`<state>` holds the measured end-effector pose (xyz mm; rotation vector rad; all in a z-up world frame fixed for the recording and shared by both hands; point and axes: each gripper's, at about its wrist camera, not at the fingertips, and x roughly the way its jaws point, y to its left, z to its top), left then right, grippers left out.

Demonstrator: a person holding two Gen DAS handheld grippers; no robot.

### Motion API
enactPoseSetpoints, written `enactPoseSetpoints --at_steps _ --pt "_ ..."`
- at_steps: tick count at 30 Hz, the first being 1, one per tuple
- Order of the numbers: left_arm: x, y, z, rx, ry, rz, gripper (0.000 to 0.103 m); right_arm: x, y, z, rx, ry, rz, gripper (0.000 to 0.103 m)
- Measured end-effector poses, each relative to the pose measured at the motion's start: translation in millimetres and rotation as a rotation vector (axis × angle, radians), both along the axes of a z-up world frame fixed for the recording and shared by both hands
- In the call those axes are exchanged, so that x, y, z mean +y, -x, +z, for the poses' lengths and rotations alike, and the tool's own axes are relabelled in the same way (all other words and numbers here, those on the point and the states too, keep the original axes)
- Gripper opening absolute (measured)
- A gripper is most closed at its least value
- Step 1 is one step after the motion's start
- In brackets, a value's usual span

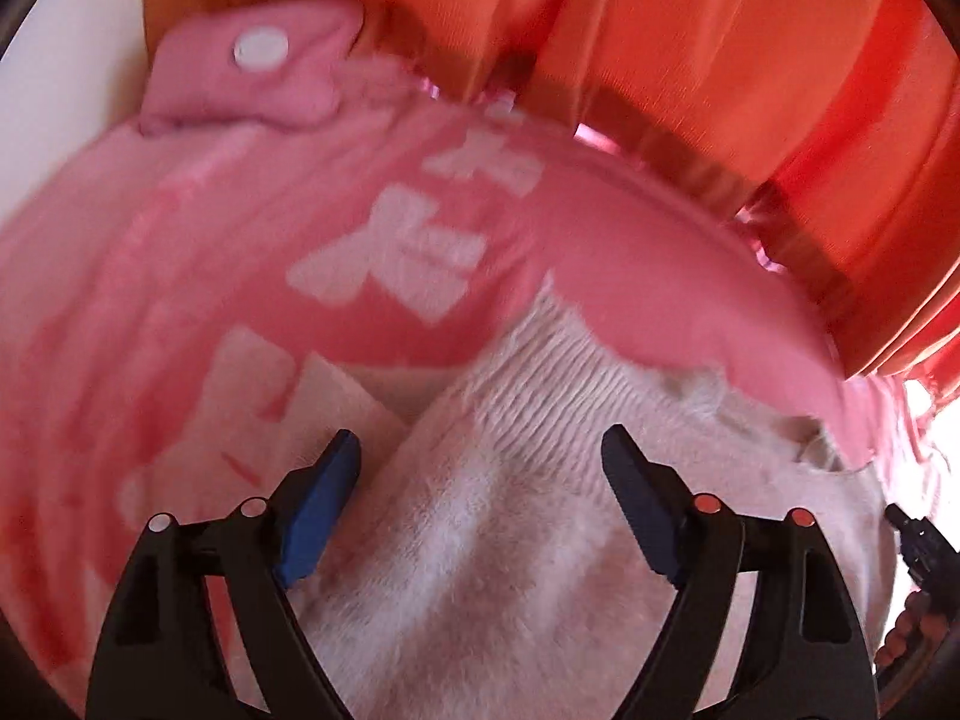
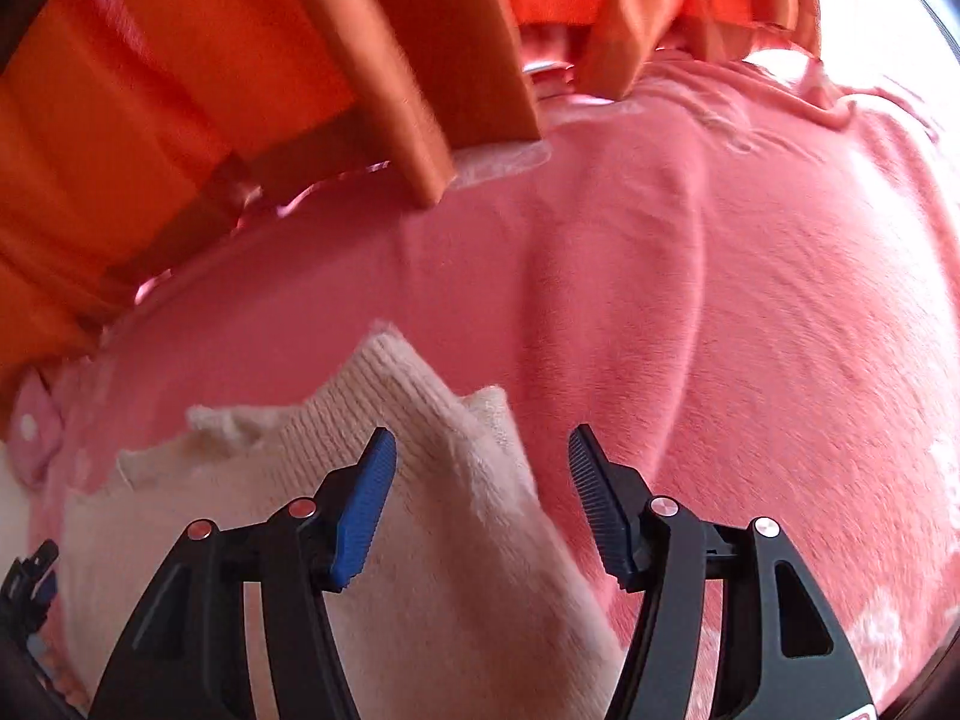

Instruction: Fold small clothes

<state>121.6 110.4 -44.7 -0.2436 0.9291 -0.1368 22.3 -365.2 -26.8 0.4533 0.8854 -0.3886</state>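
A small cream fuzzy knit garment (image 1: 540, 480) with a ribbed cuff lies on a pink blanket (image 1: 180, 276) printed with white shapes. My left gripper (image 1: 480, 450) is open and empty, low over the garment, jaws wide apart above its ribbed edge. In the right wrist view the same cream garment (image 2: 420, 510) lies at lower left on the pink blanket (image 2: 750, 330). My right gripper (image 2: 483, 444) is open and empty, with its left finger over the garment's right edge and its right finger over the blanket.
Orange curtains (image 1: 720, 60) hang right behind the blanket's far edge and also show in the right wrist view (image 2: 210, 90). A pink cushion with a white dot (image 1: 258, 72) lies at the far left. The other gripper's tip (image 1: 918, 546) shows at the right edge.
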Motion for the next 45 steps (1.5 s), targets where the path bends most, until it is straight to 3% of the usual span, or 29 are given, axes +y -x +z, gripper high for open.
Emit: enactPoseSetpoints --at_steps 1,2,3,4,6,8,9,11,12,14,16,18,19,20,21,24,26,28,31,33,35,38,42,43,45 --pt "-4 -1 -3 0.010 -0.005 -0.014 0.061 2 -6 -3 0.010 0.010 0.018 0.051" --pt "-6 -3 -5 0.009 -0.012 -0.028 0.050 6 -5 -3 0.017 0.011 0.033 0.035" --pt "-7 -3 -5 0.004 -0.007 -0.041 0.017 9 -7 -5 0.029 0.007 0.054 0.009" --pt "-7 -3 -4 0.002 0.010 -0.058 0.010 11 -5 1 -0.007 0.012 0.060 0.008" --pt "-3 4 10 -0.041 0.044 -0.055 0.010 18 9 27 -0.127 0.026 0.076 0.007" --pt "-4 9 22 -0.088 0.028 -0.062 0.010 19 26 49 -0.242 0.034 0.062 0.007" --pt "-4 8 21 -0.088 0.010 -0.060 0.010 15 25 46 -0.221 0.049 0.044 0.007" --pt "-2 -2 2 -0.019 -0.024 -0.040 0.010 1 4 2 0.030 0.057 0.002 0.007" --pt "1 -6 -8 0.021 -0.013 -0.026 0.010 -3 1 -10 0.083 0.033 -0.007 0.007" --pt "4 -6 -10 0.022 0.007 -0.010 0.010 -5 4 -4 0.047 0.014 -0.009 0.007" --pt "1 -2 -3 -0.010 -0.016 -0.022 0.010 -1 14 19 -0.060 0.015 0.002 0.007" --pt "0 -7 -12 0.012 -0.039 -0.027 0.011 -2 6 9 0.009 0.027 0.000 0.008" --pt "-1 -8 -16 0.020 -0.040 -0.029 0.012 -2 -3 -10 0.100 -0.002 0.025 0.009" --pt "0 -7 -15 0.012 -0.040 -0.026 0.012 -1 -3 -9 0.095 0.017 0.024 0.009" --pt "0 -4 -9 0.003 -0.029 -0.026 0.013 4 0 6 0.065 0.059 0.026 0.011" --pt "-4 22 28 -0.095 0.029 -0.041 0.016 30 22 54 -0.147 0.134 0.051 0.019" --pt "-14 45 49 -0.178 0.023 -0.086 0.022 65 33 76 -0.265 0.099 0.200 0.019" --pt "-31 61 56 -0.210 0.051 -0.165 0.027 106 29 72 -0.270 0.004 0.375 0.019" --pt "-66 73 41 -0.163 0.061 -0.296 0.027 182 17 41 -0.147 -0.018 0.624 0.019" --pt "-90 76 18 -0.106 -0.030 -0.355 0.027 217 13 16 -0.066 -0.012 0.742 0.019" --pt "-94 72 -2 -0.057 -0.086 -0.353 0.027 230 14 1 -0.005 0.024 0.782 0.014" --pt "-68 67 -7 -0.055 -0.071 -0.311 0.028 205 13 -4 0.018 0.001 0.729 0.006" --pt "-27 75 -9 -0.040 -0.065 -0.269 0.027 122 21 -4 0.073 -0.119 0.486 0.000" --pt "-16 79 -9 -0.044 -0.067 -0.259 0.027 93 30 -4 0.086 -0.108 0.383 0.000" --pt "-3 89 -9 -0.047 -0.063 -0.243 0.027 67 40 -1 0.090 -0.082 0.290 0.000"
